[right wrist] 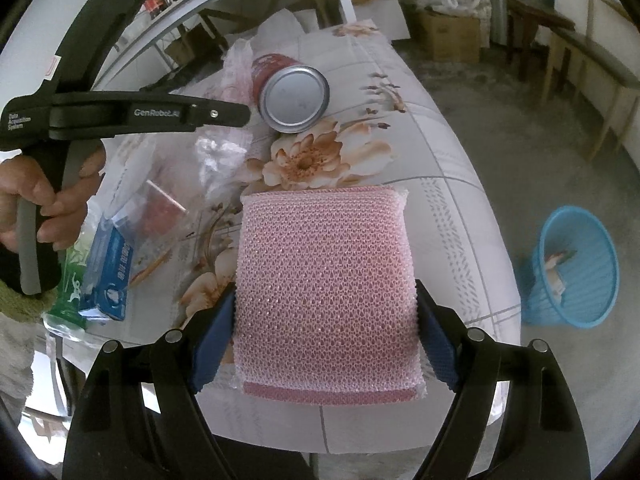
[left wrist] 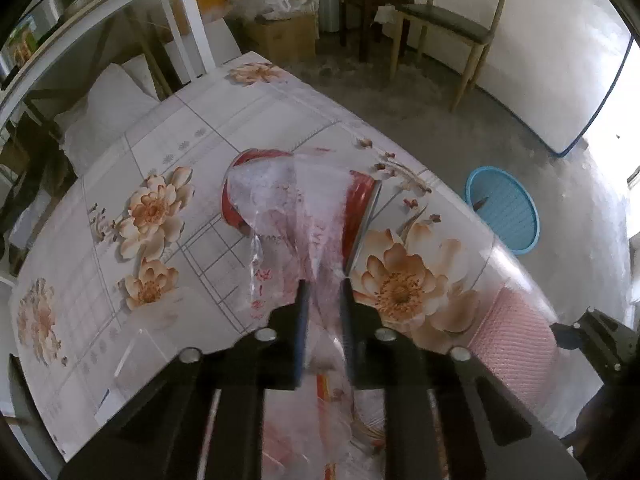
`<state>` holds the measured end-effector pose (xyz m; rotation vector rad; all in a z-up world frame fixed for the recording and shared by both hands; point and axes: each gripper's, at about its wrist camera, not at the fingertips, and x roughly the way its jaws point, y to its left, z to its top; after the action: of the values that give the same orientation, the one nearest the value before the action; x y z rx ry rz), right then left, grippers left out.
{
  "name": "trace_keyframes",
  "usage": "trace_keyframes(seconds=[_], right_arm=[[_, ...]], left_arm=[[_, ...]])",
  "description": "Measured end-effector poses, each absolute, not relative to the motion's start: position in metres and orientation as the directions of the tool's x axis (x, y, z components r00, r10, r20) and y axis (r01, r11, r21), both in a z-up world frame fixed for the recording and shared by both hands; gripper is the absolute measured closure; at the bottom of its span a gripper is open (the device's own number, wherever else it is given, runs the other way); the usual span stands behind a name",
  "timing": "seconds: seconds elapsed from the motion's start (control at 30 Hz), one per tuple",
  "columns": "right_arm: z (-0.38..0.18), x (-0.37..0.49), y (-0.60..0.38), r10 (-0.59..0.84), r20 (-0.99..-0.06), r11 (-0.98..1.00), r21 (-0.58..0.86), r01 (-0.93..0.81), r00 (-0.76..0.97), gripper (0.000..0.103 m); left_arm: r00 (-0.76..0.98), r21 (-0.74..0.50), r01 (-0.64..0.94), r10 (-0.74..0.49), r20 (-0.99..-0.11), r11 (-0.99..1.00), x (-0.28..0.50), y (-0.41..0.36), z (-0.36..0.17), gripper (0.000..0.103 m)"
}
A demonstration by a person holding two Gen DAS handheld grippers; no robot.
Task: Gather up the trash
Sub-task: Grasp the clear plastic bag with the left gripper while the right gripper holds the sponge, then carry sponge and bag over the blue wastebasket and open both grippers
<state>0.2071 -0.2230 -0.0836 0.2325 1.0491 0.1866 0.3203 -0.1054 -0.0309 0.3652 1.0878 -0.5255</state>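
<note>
My left gripper is shut on a crumpled clear plastic bag that drapes over a red can lying on its side on the flowered table. In the right wrist view the same gripper reaches in from the left, held by a hand, beside the can and bag. My right gripper holds a pink mesh sponge with its blue pads pressed on both sides. The sponge also shows at the table's right edge.
A blue plastic basket stands on the floor right of the table, something pale inside. A blue box, a green packet and a small clear pouch lie at the table's left. Chair, stool and cardboard box behind.
</note>
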Motion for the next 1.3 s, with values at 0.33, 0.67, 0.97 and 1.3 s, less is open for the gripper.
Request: trace_keyframes(seconds=[0.33,0.67,0.97,1.3], right_arm=[[-0.084,0.208,-0.229,0.270,-0.825,0.956,0.292,-0.035,0.496,0.026],[-0.080,0.205,-0.237,0.271,-0.815,0.953,0.302,-0.023,0.512,0.027],[-0.062,0.193,-0.238,0.269,-0.792,0.952,0.306,-0.025,0.549,0.027],[-0.043,0.176,-0.250,0.252,-0.773,0.951,0.310,0.000,0.582,0.027]], left_arm=[[0.410,-0.027,0.541,-0.292,-0.864,0.841,0.314,-0.087,-0.006,0.103],[0.482,-0.159,0.492,-0.420,-0.769,0.856,0.300,-0.057,0.040,0.103],[0.511,-0.189,0.521,-0.482,-0.712,0.832,0.263,-0.051,0.063,0.103],[0.514,-0.177,0.536,-0.485,-0.708,0.825,0.226,-0.053,0.062,0.103]])
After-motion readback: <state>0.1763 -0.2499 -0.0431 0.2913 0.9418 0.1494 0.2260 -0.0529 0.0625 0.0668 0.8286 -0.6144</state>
